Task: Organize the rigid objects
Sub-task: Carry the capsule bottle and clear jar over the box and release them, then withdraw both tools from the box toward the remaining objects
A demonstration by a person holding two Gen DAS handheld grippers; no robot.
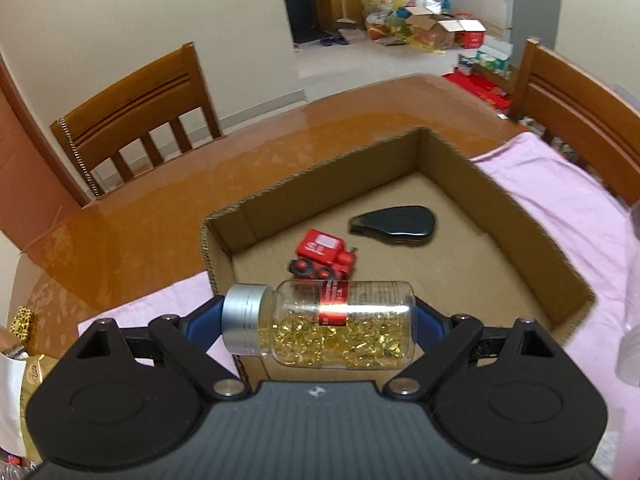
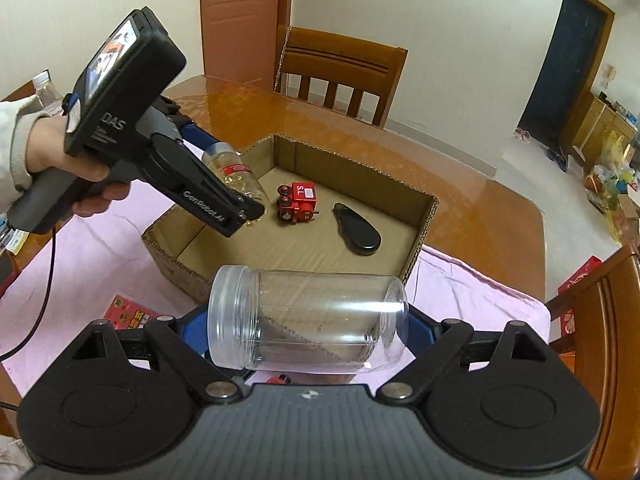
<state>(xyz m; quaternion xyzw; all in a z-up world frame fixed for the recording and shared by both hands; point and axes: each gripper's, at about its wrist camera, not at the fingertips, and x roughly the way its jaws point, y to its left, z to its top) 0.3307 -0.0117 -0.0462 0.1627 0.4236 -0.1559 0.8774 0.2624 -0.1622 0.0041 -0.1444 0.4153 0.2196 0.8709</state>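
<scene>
— Cardboard box [image 2: 424,220] on pink cloth [image 2: 480,284], holding red toy train [image 2: 298,202] and black case [image 2: 357,230] already?
— Yes. Left gripper [image 1: 320,316] pinching capsule bottle [image 1: 320,324] over near-left corner; right gripper [image 2: 308,320] clamping empty jar [image 2: 308,316] at near edge. Probably lower, then release.

Grippers: two, the left gripper [image 1: 320,322] and the right gripper [image 2: 308,320]
Capsule bottles: one [image 1: 320,324], between the left jaws
Clear empty jars: one [image 2: 308,318], between the right jaws
Cardboard boxes: one [image 2: 424,224], ahead of both jaws
Red toy trains: one [image 1: 324,256]
Black teardrop cases: one [image 1: 396,220]
Wooden chairs: two, [image 1: 132,120] and [image 1: 580,112]
</scene>
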